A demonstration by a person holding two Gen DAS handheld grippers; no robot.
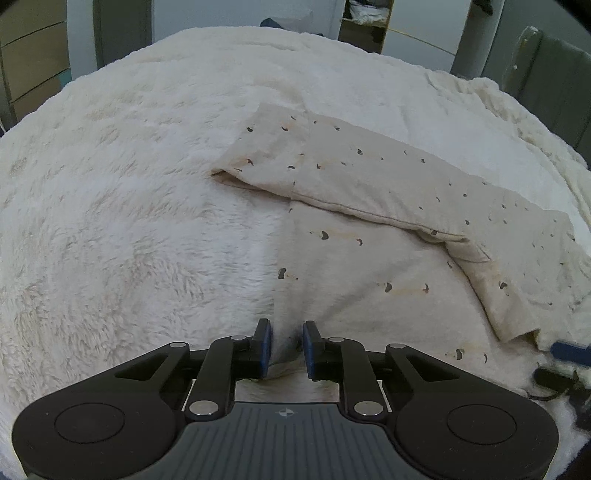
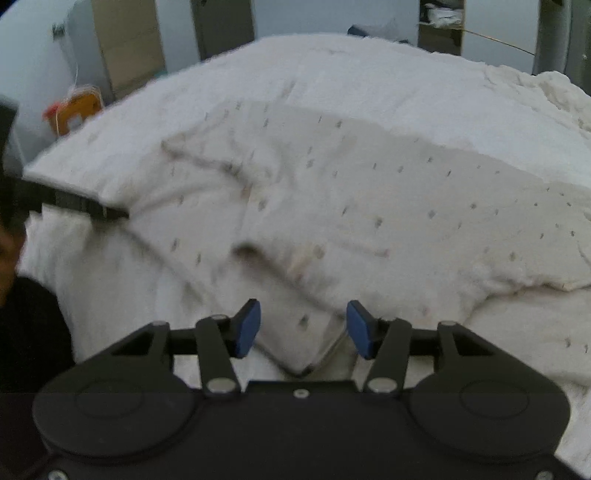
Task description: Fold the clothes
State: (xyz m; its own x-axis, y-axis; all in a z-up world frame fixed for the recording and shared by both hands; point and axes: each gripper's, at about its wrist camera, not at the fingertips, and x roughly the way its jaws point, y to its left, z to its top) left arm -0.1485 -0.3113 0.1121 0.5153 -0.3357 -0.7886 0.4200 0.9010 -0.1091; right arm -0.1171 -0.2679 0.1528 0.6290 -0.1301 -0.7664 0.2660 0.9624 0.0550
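A beige garment [image 1: 369, 236] with small dark specks lies partly folded on a fluffy white blanket [image 1: 129, 203]. One long folded part runs across its top. My left gripper [image 1: 287, 345] has its blue pads narrowly apart around the garment's near left edge, with a fold of cloth bunched between them. In the right wrist view the same garment [image 2: 332, 206] spreads out, blurred by motion. My right gripper [image 2: 303, 326] is open, and a corner of the garment lies between its blue pads without being pinched.
The blanket [image 2: 369, 74] covers a bed. Behind it stand wooden drawers [image 1: 33, 55], a shelf unit [image 1: 365, 22] and a grey chair [image 1: 554, 92]. An orange object [image 2: 77, 110] sits at far left. The other gripper's blue tip [image 1: 569, 352] shows at the right.
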